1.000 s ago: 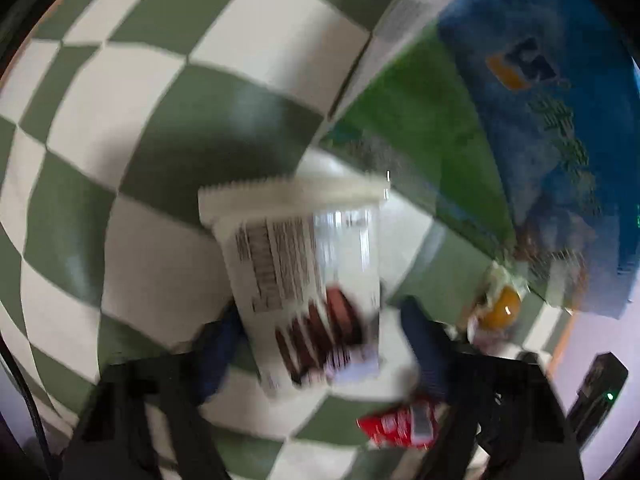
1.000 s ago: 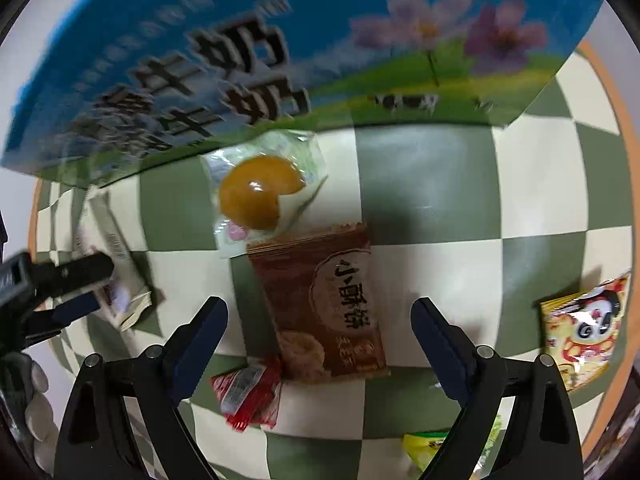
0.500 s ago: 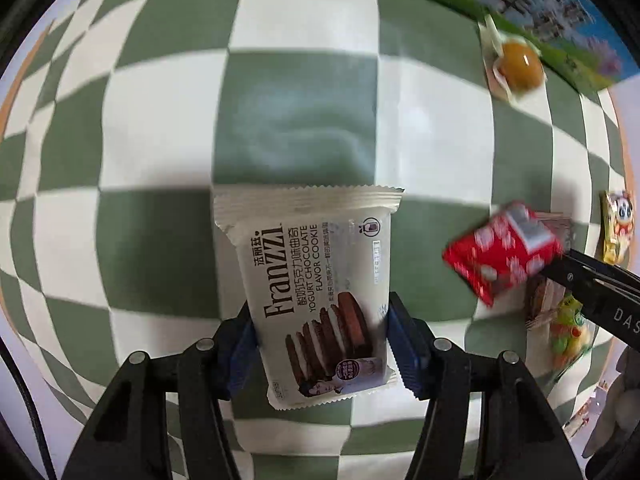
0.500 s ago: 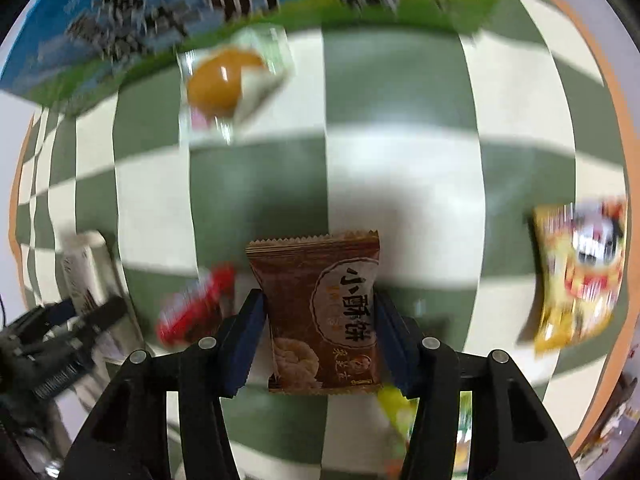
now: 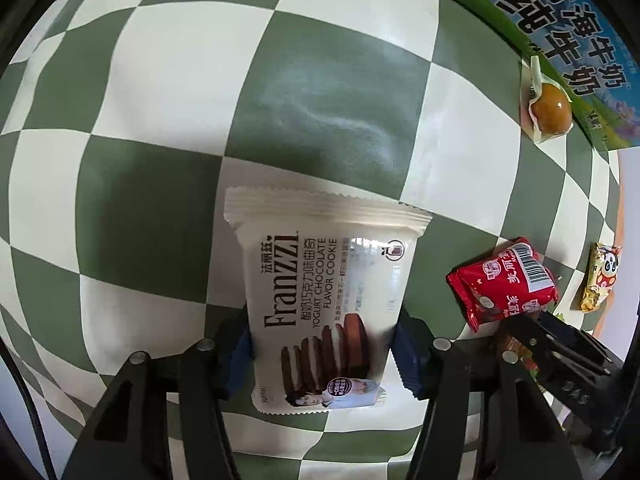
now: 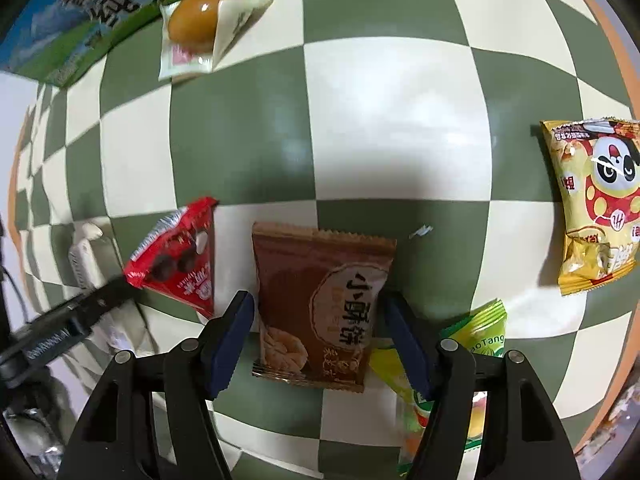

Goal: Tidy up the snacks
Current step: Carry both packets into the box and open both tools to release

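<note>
Left wrist view: the left gripper (image 5: 322,354) pinches the white Franzzi cookie packet (image 5: 324,312) at centre frame above the checkered cloth (image 5: 320,92); half a second ago the grip was the same, but the milk carton (image 5: 560,28) and egg snack (image 5: 550,110) now sit further toward the upper right, so the packet is judged to be in transport. Right wrist view: the right gripper (image 6: 316,340) is pressed onto the brown biscuit packet (image 6: 320,304) at lower centre; a second ago its jaws were spread around it. The red packet (image 6: 180,256) lies at left, the panda snack bag (image 6: 596,204) at right, the green-yellow packet (image 6: 480,332) at lower right; both picks appear complete, placement remains
</note>
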Available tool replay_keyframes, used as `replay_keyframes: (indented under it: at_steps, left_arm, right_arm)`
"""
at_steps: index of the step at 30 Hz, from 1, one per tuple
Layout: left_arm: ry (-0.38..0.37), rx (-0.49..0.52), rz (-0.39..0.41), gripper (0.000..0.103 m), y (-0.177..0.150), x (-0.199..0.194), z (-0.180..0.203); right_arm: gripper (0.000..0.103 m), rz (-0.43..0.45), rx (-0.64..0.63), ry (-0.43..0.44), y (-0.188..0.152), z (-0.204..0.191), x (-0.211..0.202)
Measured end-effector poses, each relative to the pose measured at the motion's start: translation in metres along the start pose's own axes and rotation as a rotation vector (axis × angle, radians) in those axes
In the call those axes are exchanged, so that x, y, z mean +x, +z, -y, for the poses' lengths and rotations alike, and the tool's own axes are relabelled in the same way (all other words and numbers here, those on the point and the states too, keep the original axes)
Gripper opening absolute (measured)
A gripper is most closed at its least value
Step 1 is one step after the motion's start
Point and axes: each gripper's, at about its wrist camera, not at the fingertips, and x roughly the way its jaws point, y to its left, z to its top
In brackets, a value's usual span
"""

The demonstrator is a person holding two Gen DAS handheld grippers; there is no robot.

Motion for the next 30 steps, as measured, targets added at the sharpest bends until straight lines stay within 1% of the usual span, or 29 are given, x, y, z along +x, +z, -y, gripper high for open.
replay_keyframes:
  at_steps: [1, 2, 3, 5, 7, 8, 9, 11, 15, 17, 20, 21, 23, 24, 26, 27, 29, 30]
  left_arm:
    - [0.005, 0.002, 0.005, 0.056, -0.002, -0.002, 0.001]
    - [0.008, 0.012, 0.012, 0.056, -0.005, -0.008, 0.008]
    - [0.013, 0.021, 0.019, 0.056, -0.007, -0.014, 0.015]
    - [0.014, 0.049, 0.037, 0.056, -0.01, -0.026, 0.021]
    - [-0.008, 0.083, 0.054, 0.056, -0.009, -0.043, 0.03]
    - [-0.02, 0.095, 0.061, 0.056, 0.0, -0.048, 0.04]
    - [-0.033, 0.109, 0.071, 0.056, 0.002, -0.055, 0.048]
    - [-0.068, 0.138, 0.098, 0.056, 0.007, -0.081, 0.06]
    - [-0.136, 0.212, 0.149, 0.056, 0.036, -0.134, 0.089]
    - [-0.174, 0.244, 0.164, 0.056, 0.062, -0.162, 0.101]
    - [-0.183, 0.261, 0.183, 0.056, 0.107, -0.193, 0.11]
    - [-0.173, 0.264, 0.195, 0.056, 0.12, -0.197, 0.114]
    - [-0.118, 0.265, 0.223, 0.056, 0.149, -0.211, 0.117]
    - [-0.11, 0.267, 0.227, 0.057, 0.162, -0.216, 0.116]
    - [-0.082, 0.253, 0.208, 0.057, 0.189, -0.216, 0.119]
    - [-0.068, 0.253, 0.197, 0.057, 0.199, -0.213, 0.122]
    - [-0.025, 0.24, 0.171, 0.057, 0.221, -0.204, 0.121]
    - [-0.009, 0.242, 0.156, 0.057, 0.228, -0.196, 0.12]
  right_arm:
    - [0.06, 0.008, -0.01, -0.011, -0.003, -0.006, 0.002]
    - [0.059, 0.02, -0.014, -0.018, -0.006, -0.007, 0.002]
    - [0.058, 0.023, -0.014, -0.018, -0.001, -0.025, 0.007]
    - [0.058, 0.03, -0.01, -0.001, -0.004, -0.026, 0.004]
    - [0.058, 0.043, -0.009, 0.022, -0.008, -0.024, 0.001]
    - [0.058, 0.055, -0.007, 0.035, -0.008, -0.023, -0.006]
    - [0.058, 0.063, -0.006, 0.046, -0.009, -0.022, -0.011]
    - [0.057, 0.091, -0.003, 0.085, -0.008, -0.02, -0.029]
    - [0.057, 0.172, -0.016, 0.16, 0.003, -0.019, -0.083]
    - [0.057, 0.227, -0.028, 0.195, 0.021, -0.017, -0.12]
    - [0.058, 0.297, -0.061, 0.207, 0.06, -0.012, -0.174]
    - [0.058, 0.323, -0.071, 0.21, 0.073, -0.011, -0.192]
    - [0.058, 0.352, -0.082, 0.192, 0.096, -0.011, -0.212]
    - [0.058, 0.361, -0.092, 0.18, 0.112, -0.008, -0.223]
    - [0.058, 0.374, -0.1, 0.155, 0.137, -0.007, -0.235]
    - [0.058, 0.371, -0.103, 0.14, 0.155, -0.003, -0.24]
    - [0.058, 0.356, -0.099, 0.126, 0.183, -0.001, -0.24]
    - [0.058, 0.346, -0.097, 0.106, 0.198, -0.001, -0.238]
